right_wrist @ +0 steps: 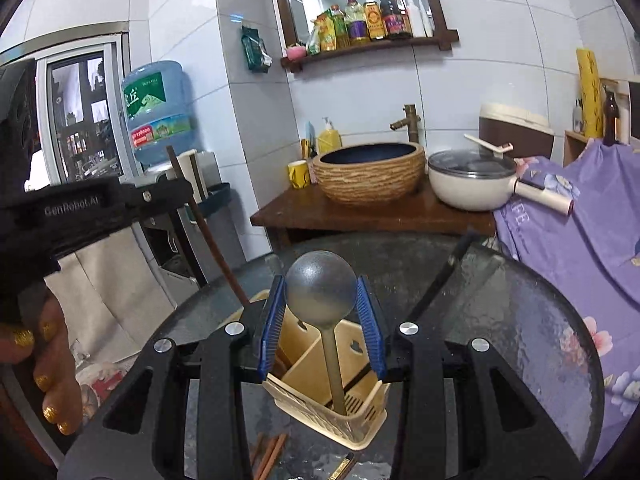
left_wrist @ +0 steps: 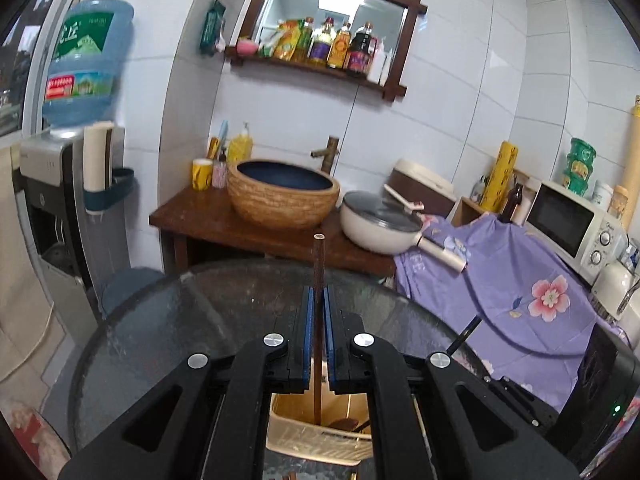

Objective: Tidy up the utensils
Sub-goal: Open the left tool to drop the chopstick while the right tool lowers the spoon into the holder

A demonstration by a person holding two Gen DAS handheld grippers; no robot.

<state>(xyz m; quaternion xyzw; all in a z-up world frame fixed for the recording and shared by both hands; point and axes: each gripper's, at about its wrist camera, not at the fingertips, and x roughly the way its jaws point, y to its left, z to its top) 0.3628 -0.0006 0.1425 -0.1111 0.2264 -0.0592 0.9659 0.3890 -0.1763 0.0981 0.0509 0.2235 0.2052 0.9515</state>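
Left wrist view: left gripper [left_wrist: 319, 304] pinches an upright chopstick [left_wrist: 318, 264]; right gripper [right_wrist: 322, 300] clasps a ladle [right_wrist: 321, 292].

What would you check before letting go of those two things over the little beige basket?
1. Left tongs closed on the brown chopstick: ok.
2. Chopstick's lower end inside the utensil basket: ok; it runs down into the opening.
3. Right tongs around the spoon: ok; the blue pads flank its round bowl.
4. Spoon handle inside a basket compartment: ok; it reaches the slotted bottom.
5. Basket sitting fully on the glass table: ok.
6. Loose chopsticks on the table waiting: not ok, not yet sorted.
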